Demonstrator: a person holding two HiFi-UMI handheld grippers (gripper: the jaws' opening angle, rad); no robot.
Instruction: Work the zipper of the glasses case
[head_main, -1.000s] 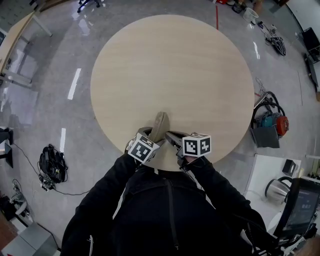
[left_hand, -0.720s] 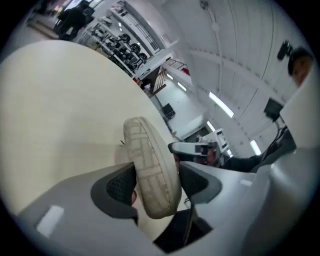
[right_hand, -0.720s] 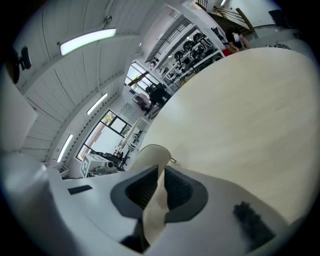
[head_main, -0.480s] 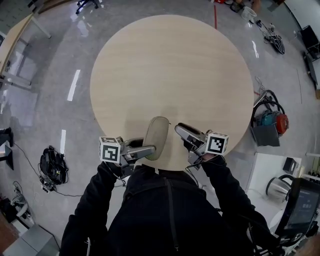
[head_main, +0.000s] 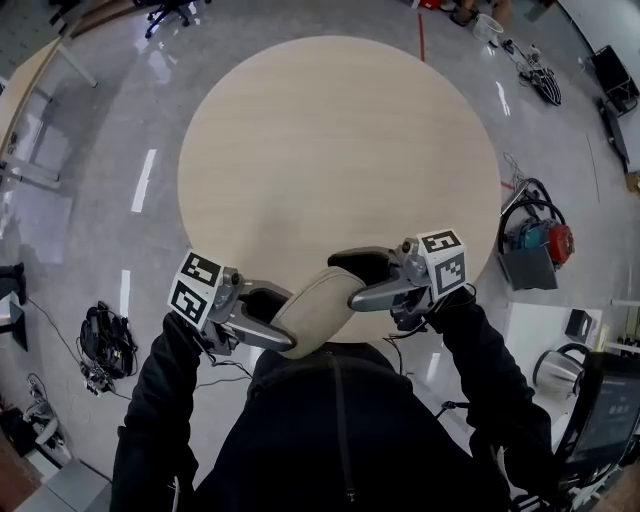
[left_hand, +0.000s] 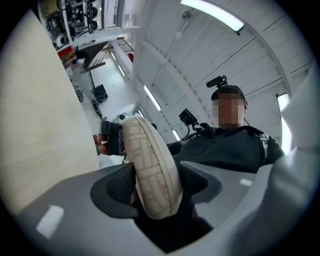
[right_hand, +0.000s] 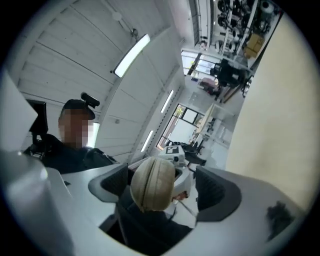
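Observation:
The beige oval glasses case (head_main: 318, 303) hangs in the air over the near edge of the round wooden table (head_main: 340, 150). My left gripper (head_main: 283, 322) is shut on one end of it. In the left gripper view the case (left_hand: 150, 170) stands edge-on with both pads pressed on its sides. My right gripper (head_main: 360, 282) faces it from the right and is open. Its jaws have just been opening. In the right gripper view the rounded end of the case (right_hand: 152, 182) sits between the pads (right_hand: 215, 190), with a gap on each side.
The person's dark-sleeved arms and body fill the bottom of the head view. On the floor right of the table lies a red and teal tool with hoses (head_main: 545, 245), and a cable bundle (head_main: 100, 335) lies at the left.
Both grippers have lifted off the table and tipped from pointing down to about level. The case rose with the left gripper. The right gripper's jaws have spread apart.

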